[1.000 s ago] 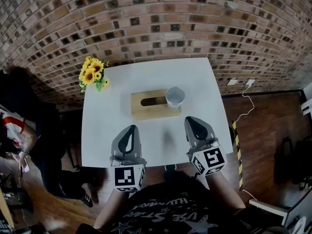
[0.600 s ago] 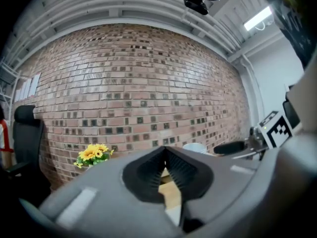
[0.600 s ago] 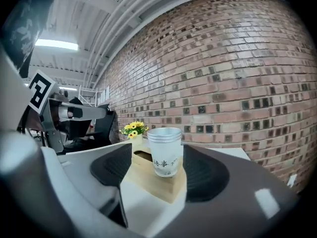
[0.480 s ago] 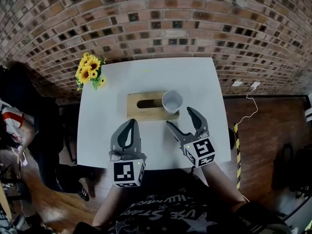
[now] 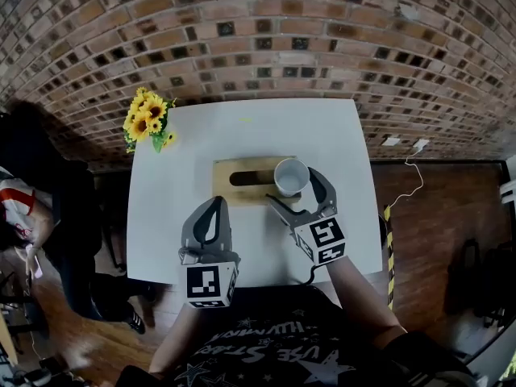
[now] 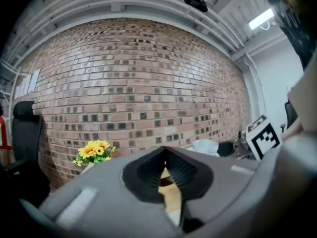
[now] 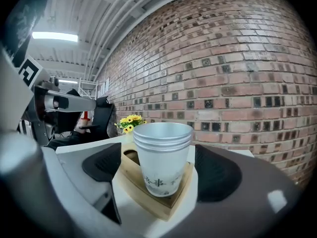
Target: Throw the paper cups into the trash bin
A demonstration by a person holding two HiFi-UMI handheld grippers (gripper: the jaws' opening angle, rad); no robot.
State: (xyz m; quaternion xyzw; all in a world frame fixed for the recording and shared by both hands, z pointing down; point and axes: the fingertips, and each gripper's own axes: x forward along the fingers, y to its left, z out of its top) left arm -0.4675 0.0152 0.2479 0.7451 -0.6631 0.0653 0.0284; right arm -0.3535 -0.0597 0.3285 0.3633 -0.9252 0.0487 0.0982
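While the right gripper (image 5: 291, 187) reached out low over the white table (image 5: 173, 192), its jaws had just been opening and stood spread wide, one on each side of the stack of paper cups (image 7: 162, 158). Nothing was pinched. In the right gripper view a clear gap showed between the cups and each dark pad, so the stack stood between the jaws but apart from both.

The cups were nested, several rims showing one above another. The stack stood upright on the right end of a wooden box (image 5: 234, 190). That box lay near the middle of the table and had an oval slot in its top, to the left of the cups.

The left gripper (image 5: 215, 208) was over the near part of the table, beside the right one and well short of the box. Its jaws were pressed together at the tips with nothing held between them. Through the small opening behind the tips, the left gripper view showed only a strip of the wooden box beyond.

A bunch of sunflowers (image 5: 145, 121) stood at the far left corner of the table, well apart from the cups. A brick wall (image 5: 258, 39) rose just behind the table, and a wooden floor (image 5: 439, 216) showed to the right.
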